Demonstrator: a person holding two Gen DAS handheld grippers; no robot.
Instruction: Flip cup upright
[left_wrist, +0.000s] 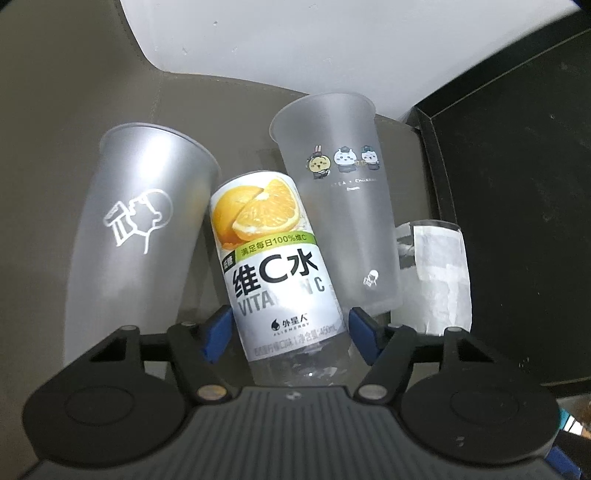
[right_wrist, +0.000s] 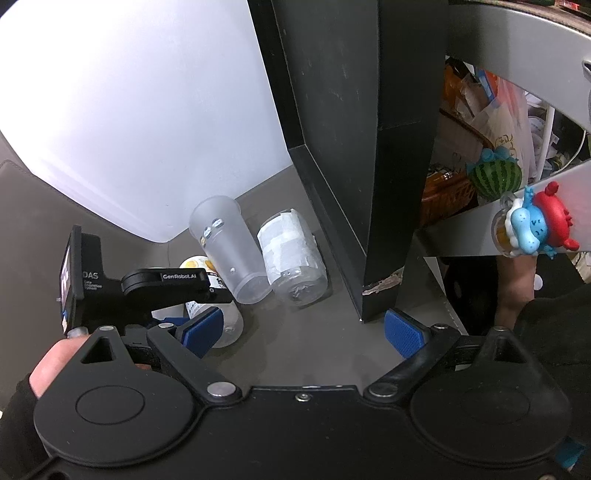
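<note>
The grey-brown table (left_wrist: 48, 184) carries everything, with a white wall panel (left_wrist: 295, 44) rising behind it and a black cabinet (right_wrist: 354, 129) standing on its far right side. Taking the vitamin C water bottle (left_wrist: 273, 258) as landmark: it stands between two frosted plastic cups. The cup with the white line drawing (left_wrist: 140, 221) stands just left of the bottle, mouth up. The cup printed with cartoon animals (left_wrist: 340, 206) stands just right of the bottle, also mouth up, its base near the bottle's lower part. Beyond that cup, further right of the bottle and close to the cabinet, is a clear container wrapped in white tape (left_wrist: 436, 273).

The left claw (left_wrist: 288, 334) is spread around the bottle's lower part, a blue pad on either side; contact cannot be told. The right claw (right_wrist: 303, 330) hangs wide open over bare table, right of the bottle, holding nothing.
</note>
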